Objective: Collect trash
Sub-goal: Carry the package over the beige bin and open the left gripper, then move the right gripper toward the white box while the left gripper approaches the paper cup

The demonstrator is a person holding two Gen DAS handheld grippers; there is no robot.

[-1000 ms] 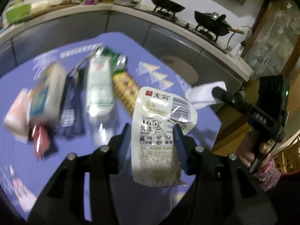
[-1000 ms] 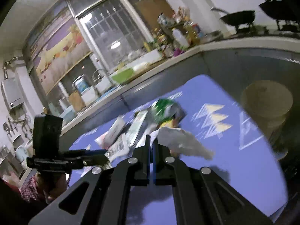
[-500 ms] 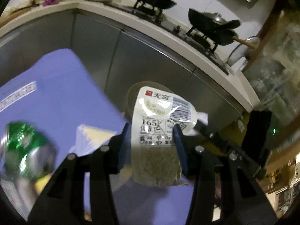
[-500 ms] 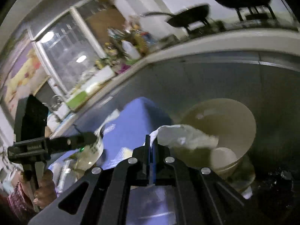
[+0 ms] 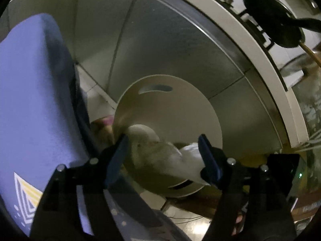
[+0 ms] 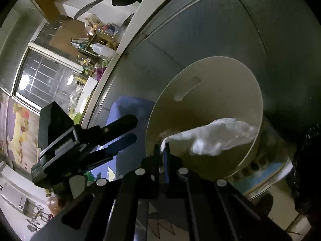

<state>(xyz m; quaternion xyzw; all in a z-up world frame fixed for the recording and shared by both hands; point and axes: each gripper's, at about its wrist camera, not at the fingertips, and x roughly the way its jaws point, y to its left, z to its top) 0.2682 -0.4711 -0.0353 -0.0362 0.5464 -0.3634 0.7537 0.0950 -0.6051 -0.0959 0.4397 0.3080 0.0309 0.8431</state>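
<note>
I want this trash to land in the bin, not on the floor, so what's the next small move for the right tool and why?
Probably open the right tool now. It is shut on the crumpled white tissue, which hangs over the mouth of the cream bin. The left tool is already opening above that bin, its packet dropping inside.

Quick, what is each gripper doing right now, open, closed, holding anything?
Left gripper: jaws opening, nothing pinched; it sits over the round cream plastic bin.
Right gripper: shut on the crumpled white tissue.
</note>
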